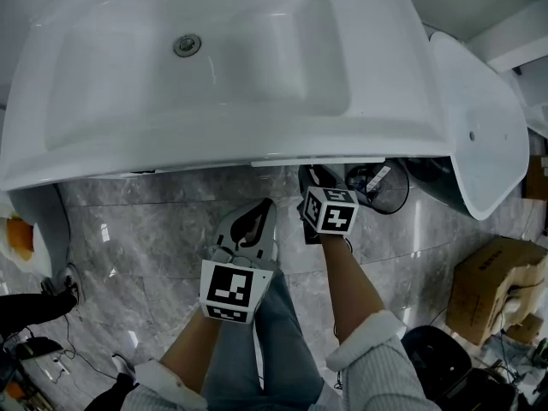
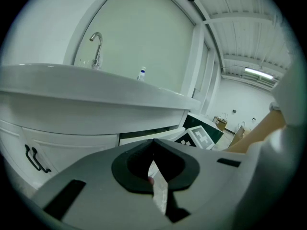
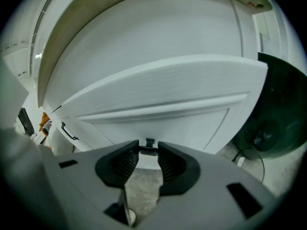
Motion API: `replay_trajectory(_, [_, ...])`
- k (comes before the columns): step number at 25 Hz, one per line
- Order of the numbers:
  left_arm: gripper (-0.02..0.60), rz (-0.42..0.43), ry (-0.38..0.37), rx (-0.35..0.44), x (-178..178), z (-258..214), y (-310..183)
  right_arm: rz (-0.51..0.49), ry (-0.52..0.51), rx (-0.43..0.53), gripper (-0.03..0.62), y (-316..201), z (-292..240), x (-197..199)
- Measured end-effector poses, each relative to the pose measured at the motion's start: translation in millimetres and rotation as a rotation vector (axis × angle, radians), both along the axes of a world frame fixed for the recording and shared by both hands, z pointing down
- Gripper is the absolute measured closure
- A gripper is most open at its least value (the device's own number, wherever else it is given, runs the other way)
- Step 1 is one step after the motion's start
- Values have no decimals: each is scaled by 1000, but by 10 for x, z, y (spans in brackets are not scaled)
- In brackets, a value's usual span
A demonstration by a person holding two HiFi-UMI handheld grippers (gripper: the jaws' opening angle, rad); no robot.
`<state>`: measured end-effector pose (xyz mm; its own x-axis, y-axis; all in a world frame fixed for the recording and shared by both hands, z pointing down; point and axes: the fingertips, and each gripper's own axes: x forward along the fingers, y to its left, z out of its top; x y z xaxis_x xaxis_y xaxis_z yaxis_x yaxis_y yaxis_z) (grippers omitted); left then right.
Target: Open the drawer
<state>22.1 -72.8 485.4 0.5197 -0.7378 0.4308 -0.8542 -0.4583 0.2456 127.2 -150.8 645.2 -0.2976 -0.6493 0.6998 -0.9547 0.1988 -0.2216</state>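
Right gripper (image 3: 148, 151) has its jaws part-closed on the small dark drawer handle (image 3: 149, 143), and the pads look seated on its ends. Left gripper (image 2: 154, 145) is closed on nothing, parked just beside. Under the washbasin (image 1: 385, 101) the drawer (image 3: 163, 119) looks out only a crack, so most of the pull remains.

White washbasin (image 1: 385, 101) over grey marble floor (image 1: 145, 229) — tap (image 2: 97, 47) at its back, cardboard box (image 1: 490, 282) off right
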Motion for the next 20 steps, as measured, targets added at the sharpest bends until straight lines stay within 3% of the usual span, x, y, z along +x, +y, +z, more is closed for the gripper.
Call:
replay_trajectory(6, [566,3,1,4,5,0,23,8,-22,-12,448,-30,67,-20])
replay_trajectory(14, [566,-8,-15,-10,-61,83,109,19,29,-53,447,-96,162,-46])
replay_trajectory(20, [566,-9,-14,-1,-17,41,117,-26,36,-65,454,-78,142,-61])
